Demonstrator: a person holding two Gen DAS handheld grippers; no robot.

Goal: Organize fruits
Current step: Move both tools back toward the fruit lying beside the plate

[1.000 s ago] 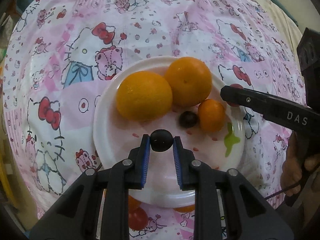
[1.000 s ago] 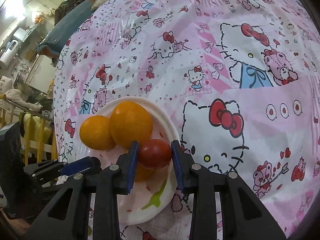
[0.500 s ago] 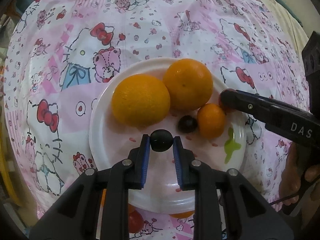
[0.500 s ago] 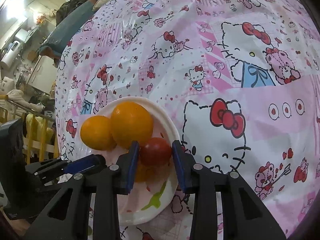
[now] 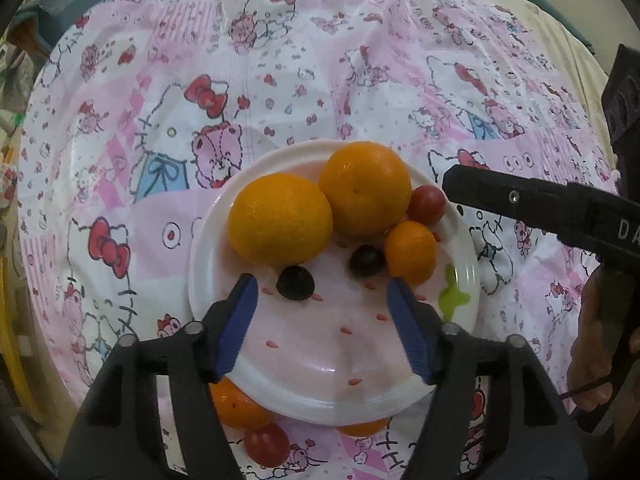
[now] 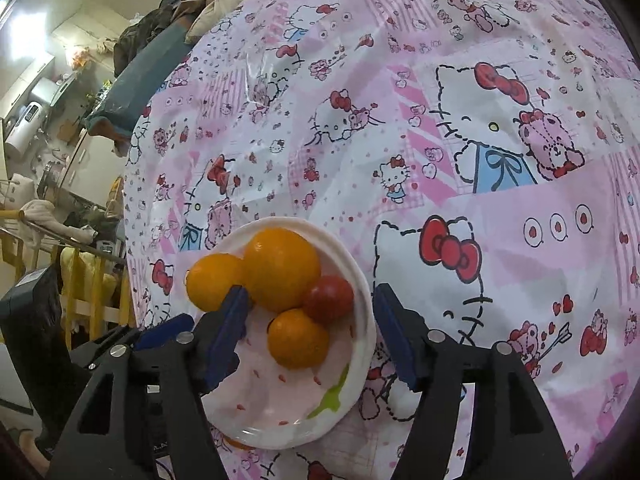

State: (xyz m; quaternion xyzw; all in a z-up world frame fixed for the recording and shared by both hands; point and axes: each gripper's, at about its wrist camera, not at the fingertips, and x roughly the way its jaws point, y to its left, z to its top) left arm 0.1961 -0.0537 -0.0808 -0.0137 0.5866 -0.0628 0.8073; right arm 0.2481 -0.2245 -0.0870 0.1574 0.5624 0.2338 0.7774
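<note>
A pink cartoon-print cloth [image 5: 320, 60] covers the whole bench, wrinkled in places. On it sits a white plate [image 5: 336, 396] with a green mark near its right rim, and the fruit is gathered on the far half of that plate.

The left tongs [image 5: 322, 286] hover over the near half of the plate, spread wide and holding nothing. The right tongs [image 6: 308, 300] are spread wide too, holding nothing; one blue-padded finger is over the plate by the oranges and the other is outside the plate's rim over the cloth. In the left view one of their black fingers reaches in from the right, its tip just beside the plate's far right rim.

Two big oranges touch each other: one [image 5: 280, 218] on the left, one [image 5: 366, 188] behind and to its right. A small orange [image 5: 410, 252] lies against the right one's near side. A red tomato [image 5: 426, 204] sits at the rim, touching both of those. Two dark grapes rest on the plate: one [image 5: 296, 282] just below the left orange, between the left tongs' fingertips, and one [image 5: 367, 260] beside the small orange.

Under the plate's near edge, on the cloth, another orange [image 5: 236, 404] and another red tomato [image 5: 266, 442] are partly hidden by the tongs' body.
</note>
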